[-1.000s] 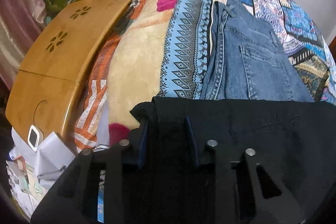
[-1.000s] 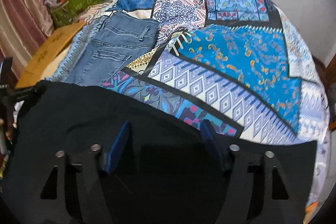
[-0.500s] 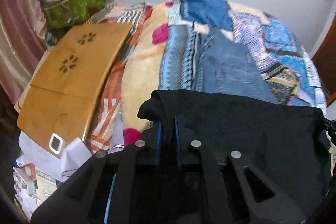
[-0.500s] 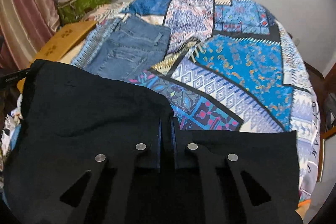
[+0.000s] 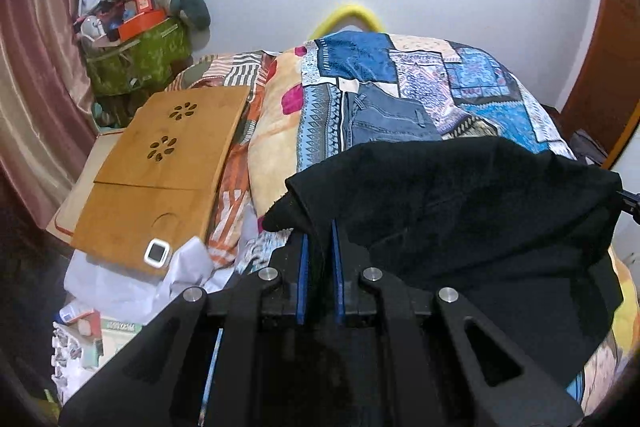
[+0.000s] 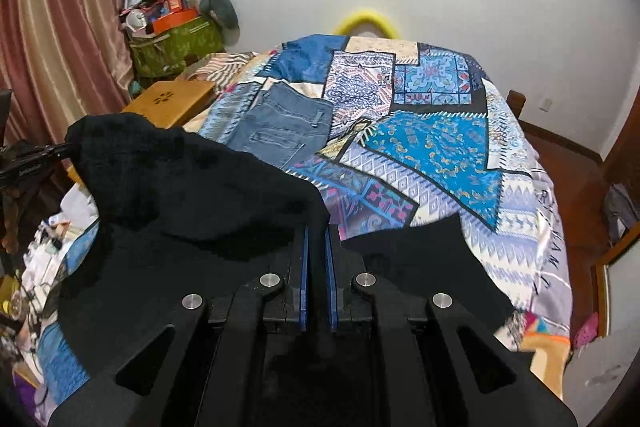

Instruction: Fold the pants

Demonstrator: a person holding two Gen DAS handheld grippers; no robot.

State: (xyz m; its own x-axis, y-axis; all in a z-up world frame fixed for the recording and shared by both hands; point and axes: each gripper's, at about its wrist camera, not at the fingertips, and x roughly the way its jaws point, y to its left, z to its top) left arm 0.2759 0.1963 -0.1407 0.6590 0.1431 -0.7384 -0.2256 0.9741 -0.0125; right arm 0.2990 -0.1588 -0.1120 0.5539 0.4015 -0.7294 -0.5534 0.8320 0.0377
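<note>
Left gripper (image 5: 319, 247), your jaws are clamped on a corner of the black pants (image 5: 460, 211), lower center of frame. Right gripper (image 6: 316, 247) pinches the other corner the same way. Pants (image 6: 192, 195) hang lifted between both, over the patchwork bedspread (image 6: 432, 147); folded jeans (image 6: 280, 127) lie mid-frame behind.

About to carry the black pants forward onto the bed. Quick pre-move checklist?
1. Left gripper shut on black pants: ok.
2. Right gripper shut on the same edge: ok.
3. Edge between grippers taut: not ok, it sags.
4. Lower part of pants lifted off the bedspread: not ok, it rests there.
5. Landing area free: not ok, folded jeans lie ahead.
6. Grip depth: cannot tell.
</note>
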